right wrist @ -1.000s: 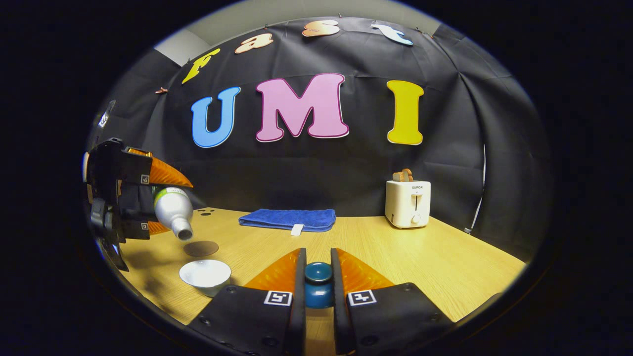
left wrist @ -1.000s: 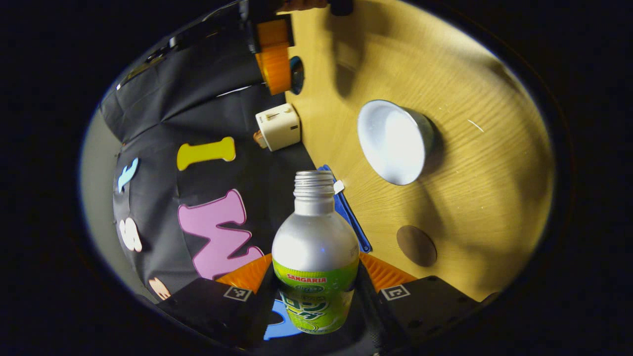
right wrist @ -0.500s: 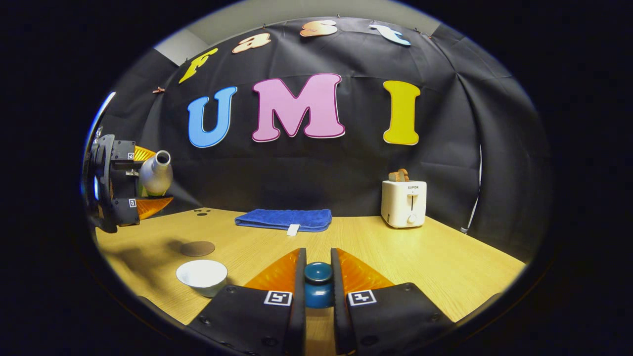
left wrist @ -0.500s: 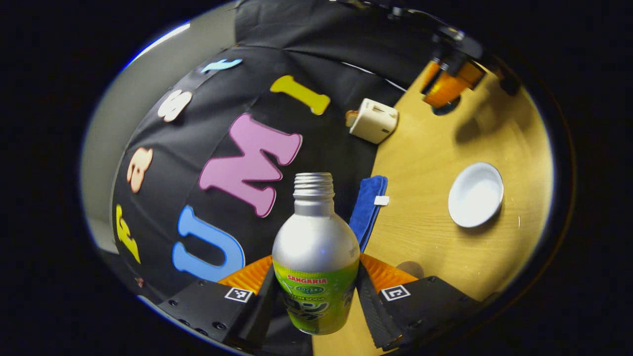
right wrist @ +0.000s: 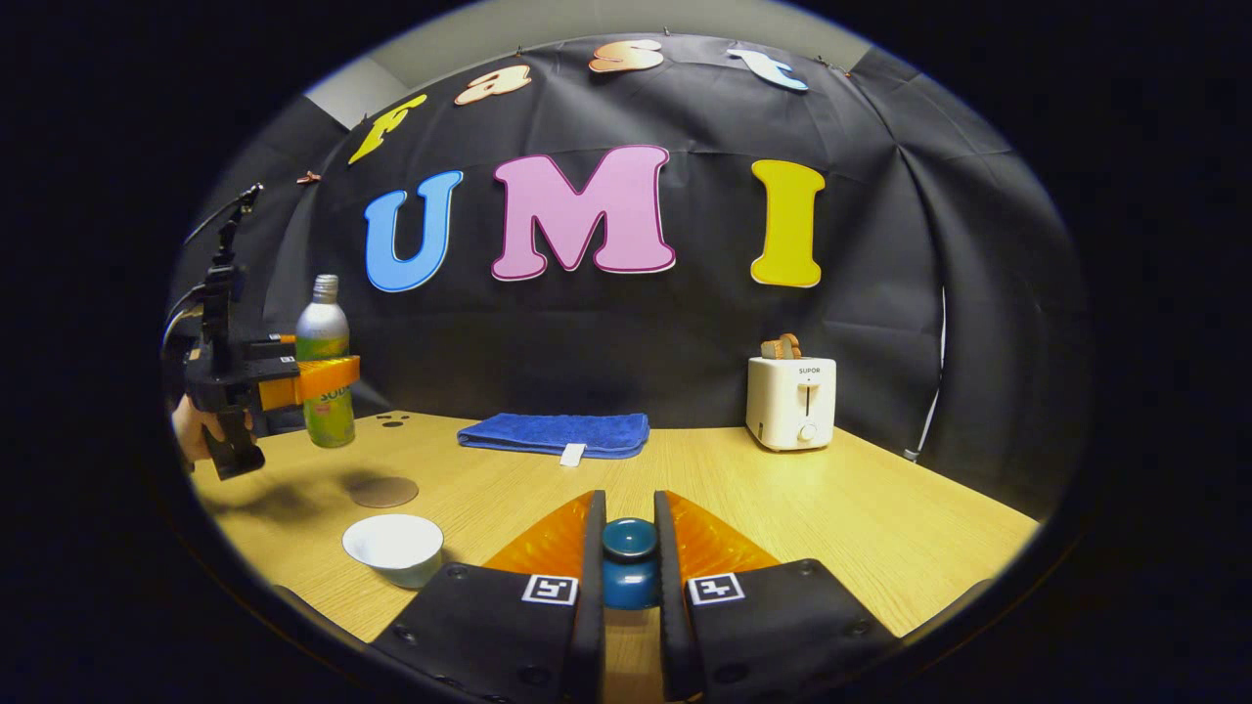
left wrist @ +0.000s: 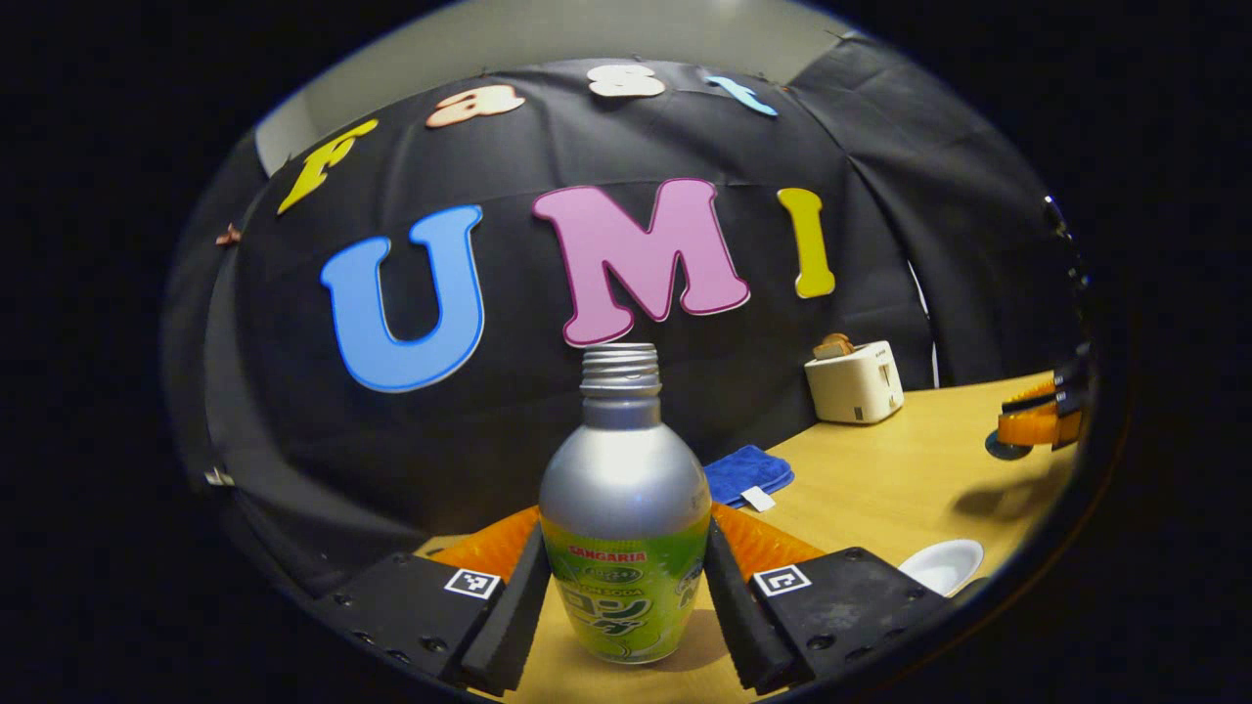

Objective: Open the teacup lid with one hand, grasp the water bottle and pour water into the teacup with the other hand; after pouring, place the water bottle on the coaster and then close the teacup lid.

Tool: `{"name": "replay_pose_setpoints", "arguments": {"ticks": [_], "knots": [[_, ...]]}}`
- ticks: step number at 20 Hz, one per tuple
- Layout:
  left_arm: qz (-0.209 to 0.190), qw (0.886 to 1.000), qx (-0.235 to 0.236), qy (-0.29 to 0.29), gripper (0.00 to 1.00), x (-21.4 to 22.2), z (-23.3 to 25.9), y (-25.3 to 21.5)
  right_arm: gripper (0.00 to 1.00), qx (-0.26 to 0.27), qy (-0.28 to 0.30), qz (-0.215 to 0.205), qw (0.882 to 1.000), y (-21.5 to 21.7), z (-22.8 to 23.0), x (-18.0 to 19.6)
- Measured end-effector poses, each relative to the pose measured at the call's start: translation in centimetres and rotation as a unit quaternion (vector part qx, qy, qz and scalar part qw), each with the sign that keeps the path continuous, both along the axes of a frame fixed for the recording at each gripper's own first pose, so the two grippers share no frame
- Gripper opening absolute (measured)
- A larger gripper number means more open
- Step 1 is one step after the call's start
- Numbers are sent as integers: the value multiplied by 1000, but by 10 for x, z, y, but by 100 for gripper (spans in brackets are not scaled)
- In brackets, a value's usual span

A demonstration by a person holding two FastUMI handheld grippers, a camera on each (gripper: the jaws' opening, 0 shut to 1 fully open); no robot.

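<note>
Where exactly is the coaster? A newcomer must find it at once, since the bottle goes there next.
Start at the wooden table and find the white teacup near its left front. Just behind the cup lies the coaster, below the water bottle that the left gripper holds. It is a flat, round, brown disc, unlike the folded blue towel.

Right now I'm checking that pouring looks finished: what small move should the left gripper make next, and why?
Probably carry the water bottle toward the coaster and lower it there. The left gripper holds it upright above the table, up and to the left of the coaster in the right gripper view, while the right gripper holds the lid clear of the open teacup.
</note>
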State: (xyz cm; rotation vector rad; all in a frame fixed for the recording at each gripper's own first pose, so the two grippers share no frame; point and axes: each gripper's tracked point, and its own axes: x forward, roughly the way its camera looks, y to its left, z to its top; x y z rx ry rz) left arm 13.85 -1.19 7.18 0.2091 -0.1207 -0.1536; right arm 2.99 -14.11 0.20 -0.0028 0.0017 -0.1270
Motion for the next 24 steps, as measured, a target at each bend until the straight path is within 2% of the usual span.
{"name": "replay_pose_setpoints", "arguments": {"ticks": [2,4,7,19,22,24], "knots": [[-11,999,-41,18,79,11,-18,0,26,0,0,0,1000,0,0,0],[-12,998,-58,34,79,26,-36,3,27,0,0,0,1000,0,0,1],[-9,996,-66,51,79,36,-55,3,26,0,0,0,1000,0,1,0],[-10,994,-85,66,83,38,-69,2,26,0,0,0,1000,0,1,0],[-15,994,-93,63,96,27,-62,0,27,0,0,0,1000,0,1,0],[-18,993,-96,72,96,16,-63,-1,26,0,0,0,1000,0,1,-1]]}}
